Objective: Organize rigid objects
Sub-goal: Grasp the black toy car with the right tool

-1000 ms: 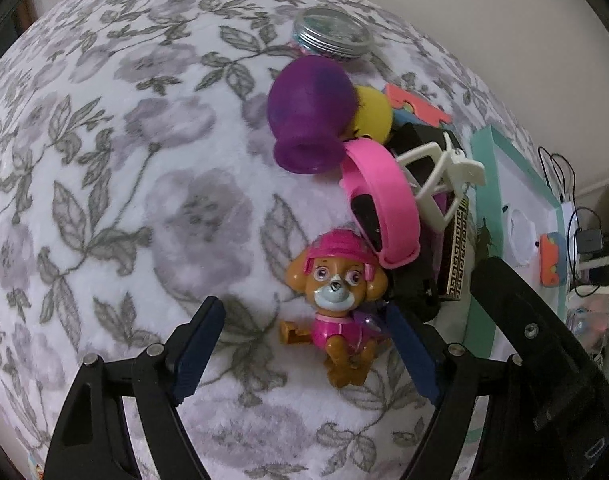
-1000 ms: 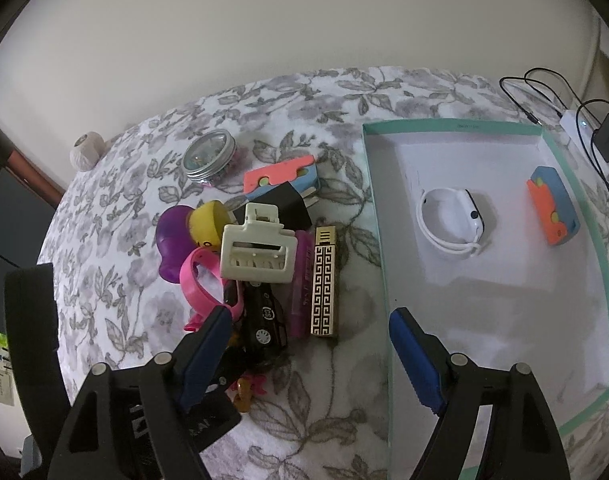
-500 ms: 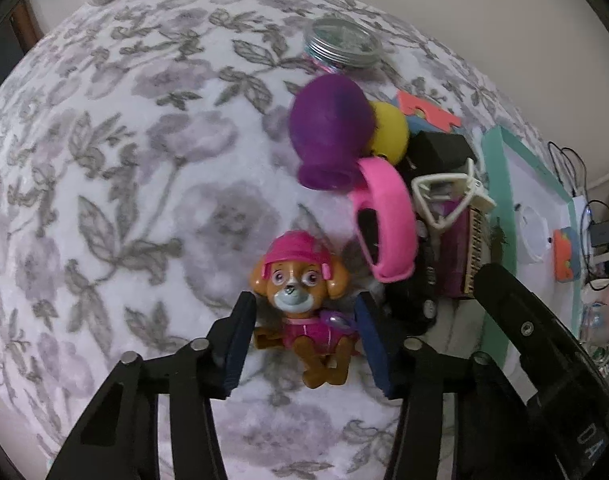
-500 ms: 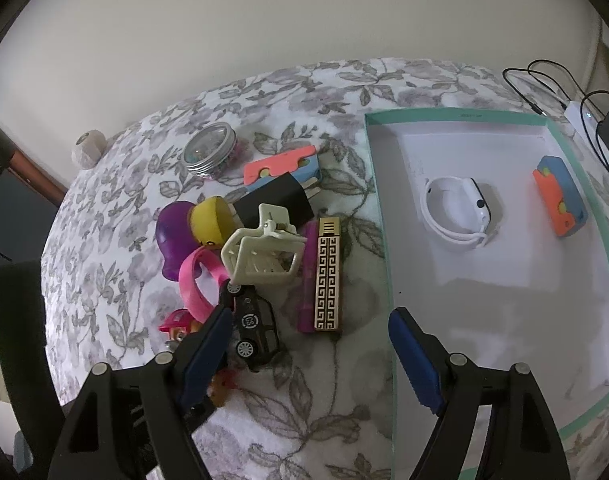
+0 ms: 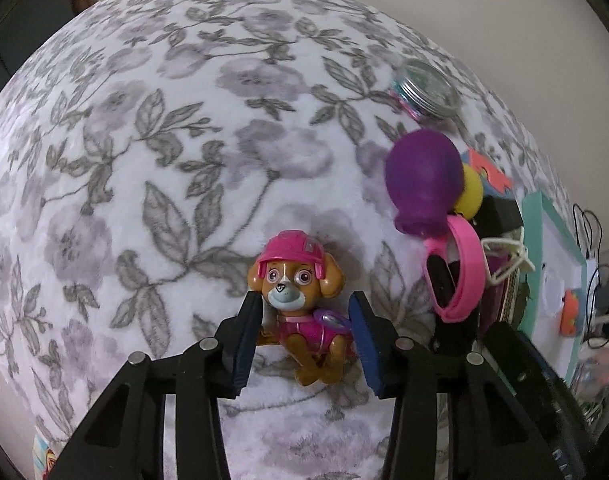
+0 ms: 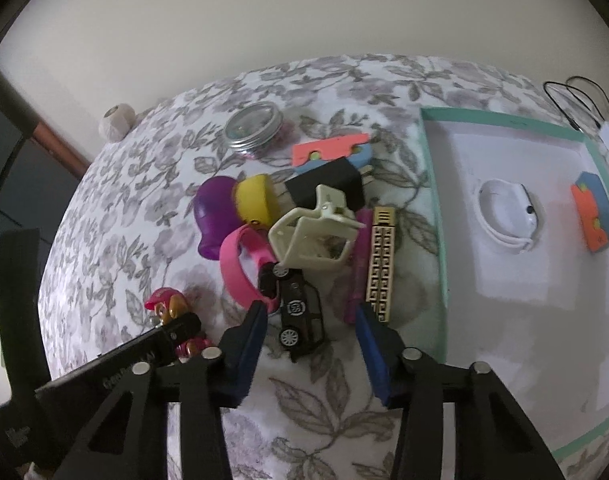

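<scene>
The pup figure (image 5: pixel 298 312), light rigid plastic on the floral blanket (image 5: pixel 184 160), was clamped at its torso by the closing left tongs (image 5: pixel 302 340). At three o'clock, the closing right tongs (image 6: pixel 310 344) straddled the black toy car (image 6: pixel 300 320), grip uncertain.

Left tool (image 5: pixel 304 338) closed further, now flanking puppy figure (image 5: pixel 298 306); right tool (image 6: pixel 310 344) narrowed around black car (image 6: pixel 300 320), 12 o'clock.
</scene>
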Available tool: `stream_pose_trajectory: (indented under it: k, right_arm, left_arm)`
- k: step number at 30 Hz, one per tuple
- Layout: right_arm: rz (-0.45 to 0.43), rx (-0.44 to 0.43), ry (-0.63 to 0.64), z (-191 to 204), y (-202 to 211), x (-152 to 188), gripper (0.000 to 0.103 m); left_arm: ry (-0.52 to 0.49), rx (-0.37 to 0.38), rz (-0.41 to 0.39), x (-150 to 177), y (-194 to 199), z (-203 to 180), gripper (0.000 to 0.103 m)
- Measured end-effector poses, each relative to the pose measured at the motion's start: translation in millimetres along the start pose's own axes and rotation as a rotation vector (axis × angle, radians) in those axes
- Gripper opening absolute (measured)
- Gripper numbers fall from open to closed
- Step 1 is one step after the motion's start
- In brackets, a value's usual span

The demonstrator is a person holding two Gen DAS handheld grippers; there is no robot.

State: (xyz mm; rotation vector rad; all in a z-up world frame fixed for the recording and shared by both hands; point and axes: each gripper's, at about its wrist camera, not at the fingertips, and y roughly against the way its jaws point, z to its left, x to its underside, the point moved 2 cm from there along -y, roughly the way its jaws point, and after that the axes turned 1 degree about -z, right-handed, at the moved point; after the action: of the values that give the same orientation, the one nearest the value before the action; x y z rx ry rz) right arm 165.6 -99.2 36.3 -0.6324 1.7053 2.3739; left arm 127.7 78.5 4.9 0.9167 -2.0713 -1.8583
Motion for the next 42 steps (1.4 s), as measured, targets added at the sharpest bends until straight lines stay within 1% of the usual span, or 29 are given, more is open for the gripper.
stream_pose_trajectory:
  k: [2,4,5,8,10,16,17,19,28,34,39,41,42]
  right_arm:
    - [0.008,0.006,0.012,2.0,-3.2,0.9,0.045]
    - [0.022,0.009,0.025,4.1,-7.5,2.0,0.034]
    - [0.029,0.015,0.034,4.7,-9.6,2.1,0.033]
    - [0.034,0.024,0.061,8.6,-13.4,2.5,0.033]
    - [0.033,0.026,0.07,10.7,-14.8,2.0,0.033]
    - [0.054,0.053,0.112,17.5,-24.8,4.5,0.031]
    - [0.055,0.056,0.112,17.8,-25.3,4.7,0.031]
    - [0.056,0.066,0.114,17.6,-26.9,5.3,0.029]
    - [0.075,0.071,0.111,16.1,-41.8,8.5,0.029]
    - [0.066,0.087,0.127,18.6,-44.0,8.3,0.029]
    - [0.062,0.081,0.123,17.9,-45.0,8.0,0.029]
    - [0.061,0.083,0.125,18.7,-45.1,8.0,0.029]
    - [0.061,0.083,0.128,19.3,-44.2,8.0,0.029]
  left_arm:
    - [0.012,0.002,-0.001,-2.8,-0.3,0.9,0.046]
    - [0.018,0.004,0.0,-4.7,0.6,3.7,0.046]
    - [0.019,0.0,0.002,-3.0,1.1,4.3,0.046]
    - [0.027,-0.001,0.013,3.5,6.7,21.0,0.046]
    - [0.031,0.004,0.013,2.8,7.5,23.2,0.046]
    - [0.03,-0.001,0.01,6.2,7.0,21.6,0.046]
    - [0.034,-0.003,0.009,3.8,1.4,15.6,0.046]
    - [0.035,-0.002,0.009,4.1,1.2,16.9,0.046]
    - [0.03,-0.02,0.005,4.1,-2.4,16.1,0.048]
    - [0.004,-0.036,-0.003,4.2,-5.1,15.1,0.048]
    - [-0.004,-0.042,-0.006,4.8,-3.9,13.5,0.048]
    - [0.007,-0.033,-0.003,5.0,-3.6,12.8,0.048]
    - [0.018,-0.02,-0.001,4.0,-3.2,13.6,0.046]
